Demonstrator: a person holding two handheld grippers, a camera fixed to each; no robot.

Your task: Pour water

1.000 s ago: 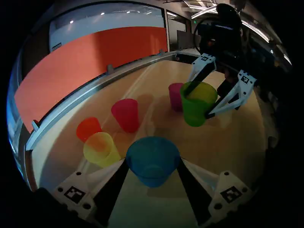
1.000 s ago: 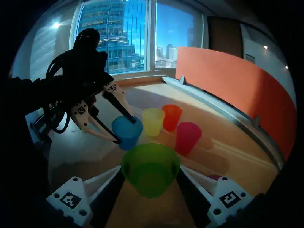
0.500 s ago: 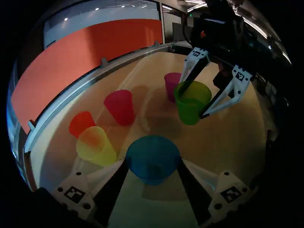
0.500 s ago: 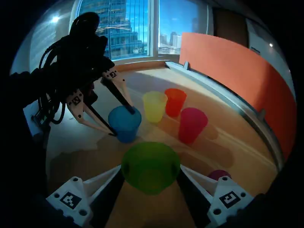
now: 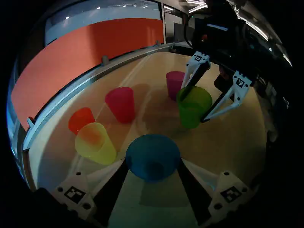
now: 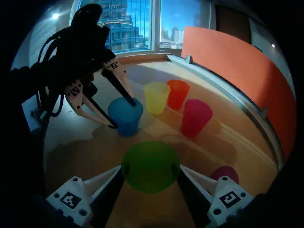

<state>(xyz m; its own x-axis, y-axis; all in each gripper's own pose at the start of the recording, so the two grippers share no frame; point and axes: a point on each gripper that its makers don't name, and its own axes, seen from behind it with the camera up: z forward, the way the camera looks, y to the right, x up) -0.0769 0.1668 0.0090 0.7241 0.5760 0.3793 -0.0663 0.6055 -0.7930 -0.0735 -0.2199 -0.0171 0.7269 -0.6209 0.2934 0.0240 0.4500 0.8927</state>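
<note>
My left gripper (image 5: 152,171) is shut on a blue cup (image 5: 152,157), held over the wooden table (image 5: 228,140). In the right gripper view the same blue cup (image 6: 125,116) sits between the left gripper's fingers (image 6: 116,81). My right gripper (image 6: 151,178) is shut on a green cup (image 6: 150,165). From the left gripper view that green cup (image 5: 193,105) appears across the table, clamped by the right gripper (image 5: 193,110). Whether either cup holds water is hard to tell.
Yellow (image 5: 95,143), orange (image 5: 80,119), pink (image 5: 121,103) and magenta (image 5: 174,83) cups stand on the table. An orange partition wall (image 5: 76,57) with a metal rail runs along one edge. Windows (image 6: 125,22) lie beyond the far end.
Both cups have sunk a little nearer the table, and both views have tipped slightly downward. The grips are unchanged.
</note>
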